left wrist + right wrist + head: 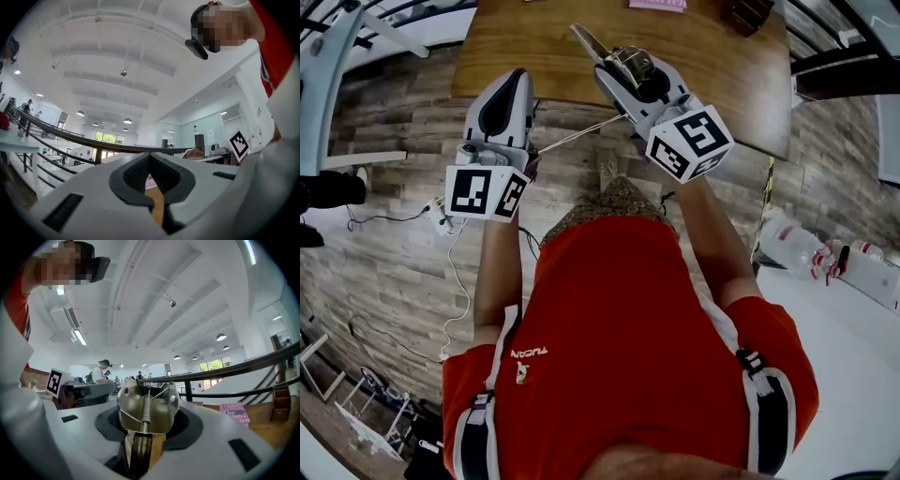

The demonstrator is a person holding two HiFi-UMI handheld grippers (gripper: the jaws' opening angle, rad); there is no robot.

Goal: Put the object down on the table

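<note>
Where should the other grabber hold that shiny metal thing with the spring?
Probably the narrow tip of the shiny metal spring tool, coming from the left. It pokes out past the right gripper, whose jaws clamp the rest, so only that end is free. The left gripper is shut and empty.

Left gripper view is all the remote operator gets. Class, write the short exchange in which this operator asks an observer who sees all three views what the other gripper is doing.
Operator: My left gripper looks shut with nothing in it. Is the other one carrying anything?
Observer: Yes. The right gripper is shut on a metal tool.
Operator: Has it been put down?
Observer: It doesn't look so. In the head view the tool juts out over the near edge of the table, gripped, though I can't judge its height.
</note>
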